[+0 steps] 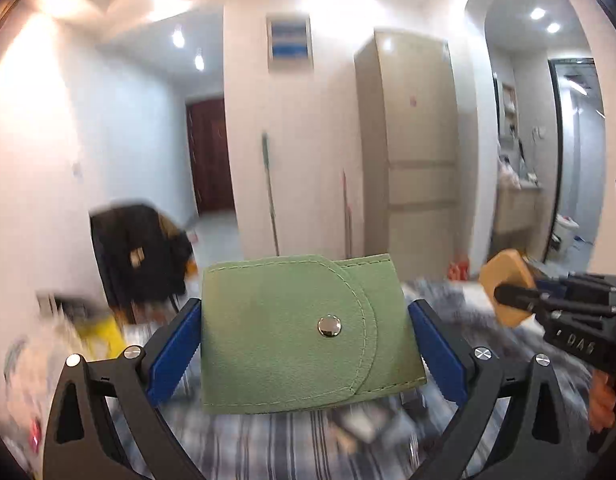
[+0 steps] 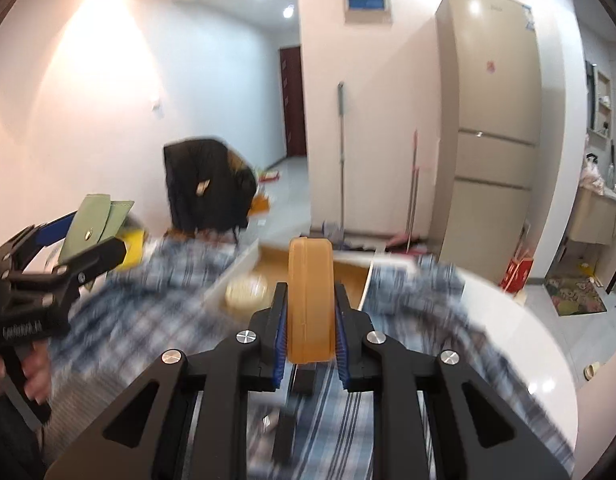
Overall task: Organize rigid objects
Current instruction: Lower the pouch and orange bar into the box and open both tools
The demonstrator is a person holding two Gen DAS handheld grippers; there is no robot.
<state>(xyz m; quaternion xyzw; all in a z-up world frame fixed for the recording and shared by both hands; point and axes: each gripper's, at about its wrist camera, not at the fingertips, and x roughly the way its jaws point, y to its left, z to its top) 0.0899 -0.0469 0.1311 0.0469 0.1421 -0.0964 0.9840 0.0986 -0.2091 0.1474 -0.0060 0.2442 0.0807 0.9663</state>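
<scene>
While both loads hang above the striped tabletop (image 2: 339,412) | left gripper (image 1: 304,344) fingers clamped on green pouch (image 1: 304,332) | right gripper (image 2: 309,328) fingers clamped on amber case (image 2: 309,300) | step: carrying | next: likely reach open box (image 2: 308,268) far ahead, release.

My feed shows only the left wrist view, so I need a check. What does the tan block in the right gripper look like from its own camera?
Observer: The tan block stands upright on edge, clamped between the right gripper pads.
Operator: Anything ahead of it on the table?
Observer: An open white tray lies on the plaid cloth; a round pale item sits in it.
Operator: How does my green pouch look from there?
Observer: The green pouch is held in the left gripper.
</scene>
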